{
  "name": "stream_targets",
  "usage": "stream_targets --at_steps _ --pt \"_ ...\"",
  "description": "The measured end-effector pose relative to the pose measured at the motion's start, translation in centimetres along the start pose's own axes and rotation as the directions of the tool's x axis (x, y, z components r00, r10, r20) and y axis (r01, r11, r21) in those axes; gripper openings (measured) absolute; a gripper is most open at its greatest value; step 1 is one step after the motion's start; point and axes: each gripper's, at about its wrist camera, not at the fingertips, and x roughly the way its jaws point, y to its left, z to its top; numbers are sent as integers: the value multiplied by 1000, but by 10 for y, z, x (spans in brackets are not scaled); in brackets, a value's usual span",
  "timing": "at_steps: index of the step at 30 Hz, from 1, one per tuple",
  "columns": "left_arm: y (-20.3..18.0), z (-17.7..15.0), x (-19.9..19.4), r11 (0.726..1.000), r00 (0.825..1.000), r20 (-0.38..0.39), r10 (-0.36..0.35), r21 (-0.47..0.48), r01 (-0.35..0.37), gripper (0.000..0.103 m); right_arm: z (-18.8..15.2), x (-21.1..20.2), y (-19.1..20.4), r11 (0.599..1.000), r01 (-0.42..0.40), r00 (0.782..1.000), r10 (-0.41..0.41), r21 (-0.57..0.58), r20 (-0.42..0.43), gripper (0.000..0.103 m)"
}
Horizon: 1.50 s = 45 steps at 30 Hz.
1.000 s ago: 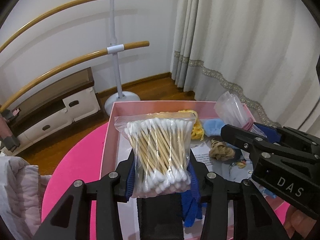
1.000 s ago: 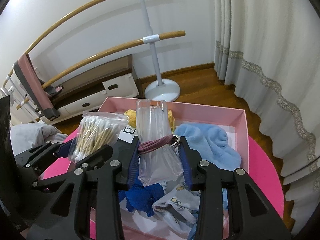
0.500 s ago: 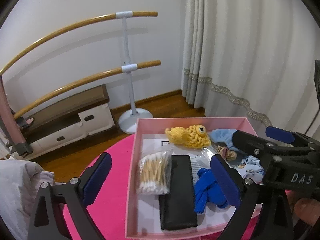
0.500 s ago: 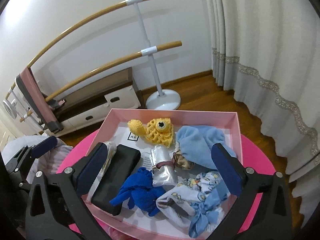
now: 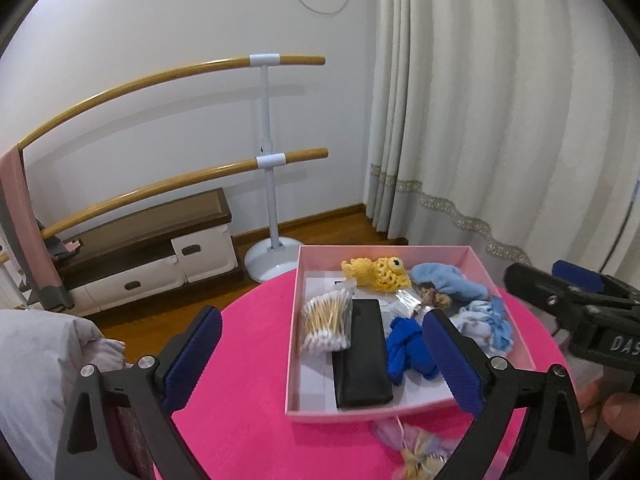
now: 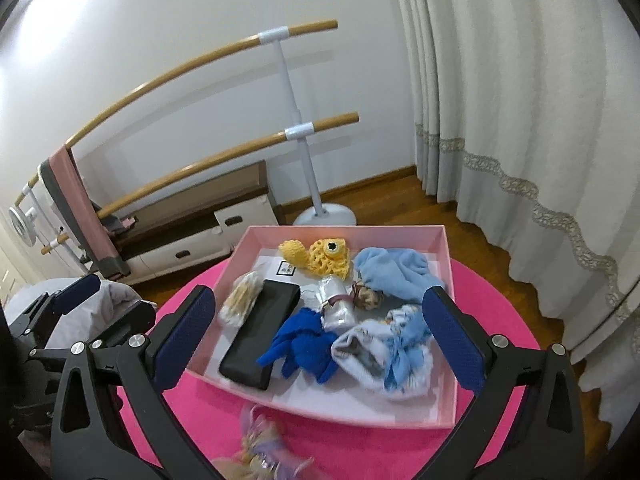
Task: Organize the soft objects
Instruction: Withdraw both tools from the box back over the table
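Observation:
A pink box (image 5: 400,411) (image 6: 448,264) sits on a round pink table (image 5: 248,360) (image 6: 492,316). In it lie a bag of cotton swabs (image 5: 326,320) (image 6: 242,300), a black case (image 5: 360,358) (image 6: 260,330), a dark blue cloth (image 5: 406,350) (image 6: 302,340), a yellow crochet toy (image 5: 378,272) (image 6: 320,256), a light blue cloth (image 5: 448,282) (image 6: 394,270), a clear plastic bag (image 6: 336,304) and printed socks (image 6: 392,350). My left gripper (image 5: 320,356) and right gripper (image 6: 320,344) are both open, empty, raised above the box.
A pastel hair tie or trinket (image 5: 412,446) (image 6: 260,448) lies on the table in front of the box. A ballet barre (image 5: 266,152), a low cabinet (image 5: 152,252), a curtain (image 5: 500,120) and grey bedding (image 5: 36,364) surround the table.
My left gripper let go of the cotton swab bag and my right let go of the clear plastic bag; both lie in the box. Both grippers opened and drew back and up.

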Motion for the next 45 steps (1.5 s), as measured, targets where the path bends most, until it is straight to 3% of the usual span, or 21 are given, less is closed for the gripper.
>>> stream_targets --at_steps 8,21,30,45 --pt "17 -31 -59 1000 999 38 -18 -24 19 101 -24 -62 5 1000 16 997 -17 15 69 103" --pt "16 -89 -141 1000 998 69 -11 -6 11 102 -88 -123 5 998 32 995 -36 51 90 103" --pt "4 -129 -170 1000 999 34 -19 -8 19 102 -126 -148 15 998 26 994 -33 65 101 103" --pt "6 -160 -191 999 1000 -8 13 -51 -14 102 -162 -158 26 998 49 996 -52 28 77 103"
